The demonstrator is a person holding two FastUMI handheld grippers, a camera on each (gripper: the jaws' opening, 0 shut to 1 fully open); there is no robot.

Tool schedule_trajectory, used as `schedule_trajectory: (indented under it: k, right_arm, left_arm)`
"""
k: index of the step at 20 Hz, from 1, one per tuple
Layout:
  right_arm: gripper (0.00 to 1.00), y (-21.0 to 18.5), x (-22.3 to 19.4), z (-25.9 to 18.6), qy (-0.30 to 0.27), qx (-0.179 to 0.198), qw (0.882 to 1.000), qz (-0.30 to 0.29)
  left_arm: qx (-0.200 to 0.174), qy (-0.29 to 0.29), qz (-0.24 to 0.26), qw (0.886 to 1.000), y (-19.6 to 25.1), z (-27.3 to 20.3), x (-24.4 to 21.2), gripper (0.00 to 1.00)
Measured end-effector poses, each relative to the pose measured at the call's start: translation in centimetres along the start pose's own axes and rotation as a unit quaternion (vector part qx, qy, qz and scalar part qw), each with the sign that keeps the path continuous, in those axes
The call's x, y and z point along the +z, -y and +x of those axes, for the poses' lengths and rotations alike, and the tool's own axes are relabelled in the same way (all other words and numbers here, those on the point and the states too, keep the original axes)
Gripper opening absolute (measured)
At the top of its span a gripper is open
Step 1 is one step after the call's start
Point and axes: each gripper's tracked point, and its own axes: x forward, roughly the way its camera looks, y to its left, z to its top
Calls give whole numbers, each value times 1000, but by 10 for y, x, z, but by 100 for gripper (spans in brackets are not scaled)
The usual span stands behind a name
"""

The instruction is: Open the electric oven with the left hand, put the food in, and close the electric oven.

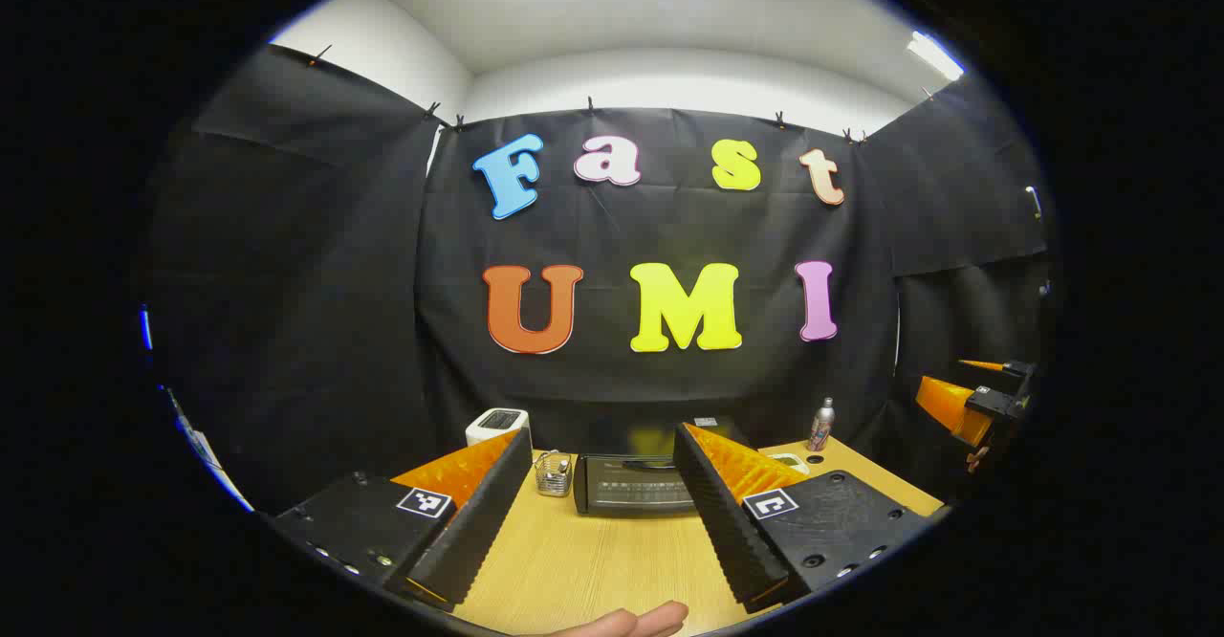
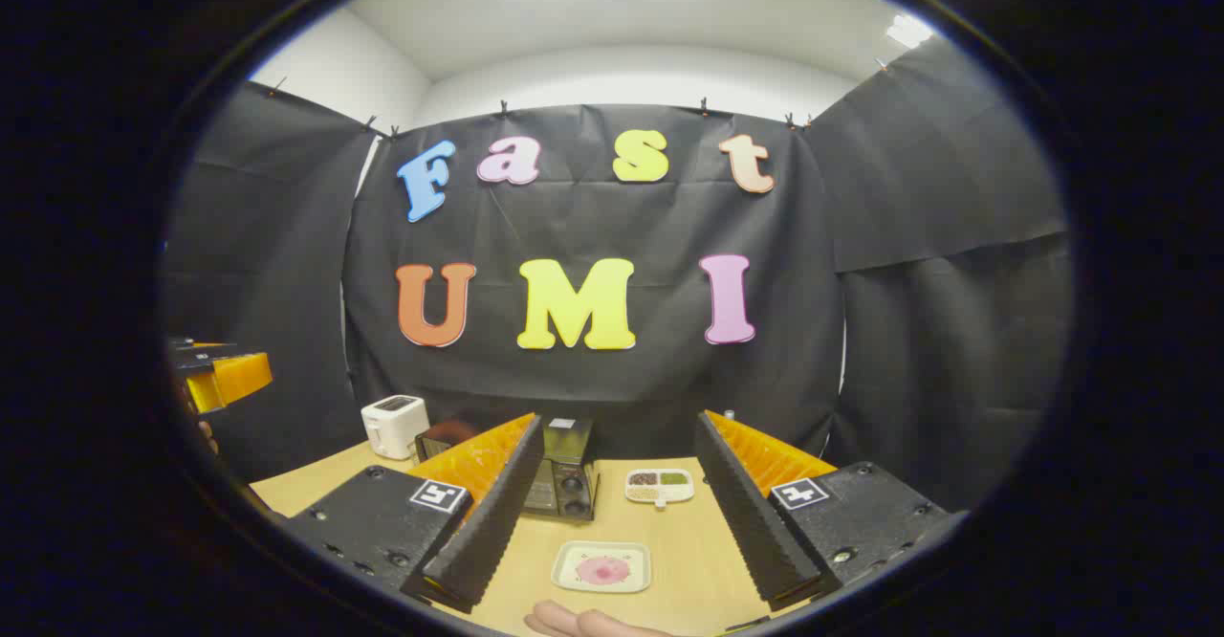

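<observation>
Fingertips of our hand point(image 1: 636, 621) show at the bottom edge of the left gripper view, below our left gripper point(image 1: 602, 513), whose fingers stand wide apart and hold nothing. Between them, farther off on the wooden table point(image 1: 593, 570), sits the electric oven point(image 1: 636, 486), door closed. Our right gripper point(image 2: 612, 513) is equally spread and empty above the plate of food point(image 2: 602, 567).
</observation>
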Motion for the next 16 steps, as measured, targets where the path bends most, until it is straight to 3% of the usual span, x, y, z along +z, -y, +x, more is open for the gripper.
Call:
schedule_trajectory:
  k: [16]
  right_arm:
    - [96,27,-2,-13,12,-6,1000,2]
  left_arm:
    - [-20,4,18,1000,24,3,-6,95]
